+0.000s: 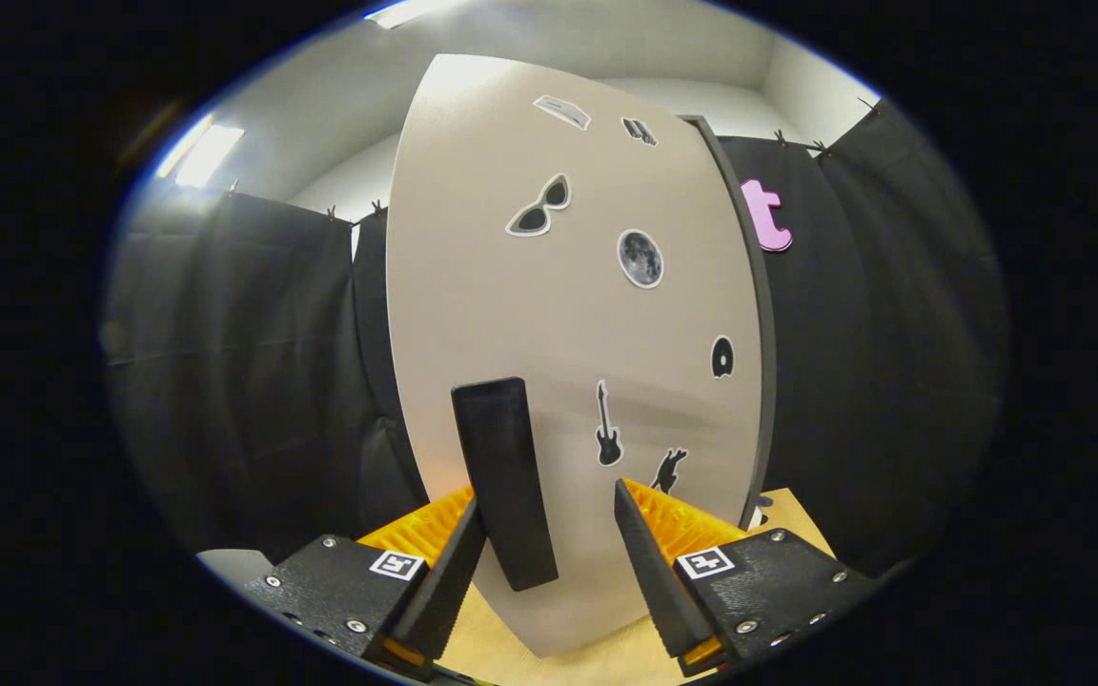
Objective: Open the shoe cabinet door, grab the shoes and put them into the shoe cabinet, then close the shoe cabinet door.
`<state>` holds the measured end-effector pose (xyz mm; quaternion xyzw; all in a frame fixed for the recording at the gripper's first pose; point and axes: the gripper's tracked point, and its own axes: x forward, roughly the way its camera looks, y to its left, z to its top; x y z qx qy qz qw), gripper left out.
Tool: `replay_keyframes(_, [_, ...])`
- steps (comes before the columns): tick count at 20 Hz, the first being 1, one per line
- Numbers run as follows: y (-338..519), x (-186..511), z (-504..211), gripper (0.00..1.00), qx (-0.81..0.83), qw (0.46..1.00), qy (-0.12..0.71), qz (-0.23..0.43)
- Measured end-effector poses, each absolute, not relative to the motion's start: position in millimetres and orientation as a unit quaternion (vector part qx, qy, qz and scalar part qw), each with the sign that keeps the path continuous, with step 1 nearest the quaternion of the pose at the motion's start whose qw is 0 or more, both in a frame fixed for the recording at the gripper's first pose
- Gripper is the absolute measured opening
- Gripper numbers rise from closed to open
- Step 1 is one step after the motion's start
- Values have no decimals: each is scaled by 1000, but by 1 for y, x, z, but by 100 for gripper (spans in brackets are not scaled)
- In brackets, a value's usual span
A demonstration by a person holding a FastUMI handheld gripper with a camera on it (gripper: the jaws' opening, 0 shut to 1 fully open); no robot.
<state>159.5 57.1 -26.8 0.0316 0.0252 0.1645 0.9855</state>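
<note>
The shoe cabinet door (559,314) is a tall beige panel with several small black stickers, close in front of me. Its black vertical handle (503,476) sits low on the door near the left edge. My gripper (549,495) is open and straddles the handle. The left finger (454,562) lies against the handle's left side, while the right finger (644,553) stands apart from it with bare door between. A dark cabinet edge (754,314) runs down the door's right side. Whether the door is ajar I cannot tell.
A light wooden surface (606,657) lies under the door and the fingers and reaches out to the right of the cabinet (797,514). Black cloth walls hang on both sides, with a white wall and ceiling lights (201,152) above.
</note>
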Motion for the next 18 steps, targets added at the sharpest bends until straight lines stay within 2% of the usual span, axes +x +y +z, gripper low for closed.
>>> replay_keyframes(5, [84,179,-26,82,14,985,17,169])
replay_keyframes(18, [84,184,-24,82,10,988,9,155])
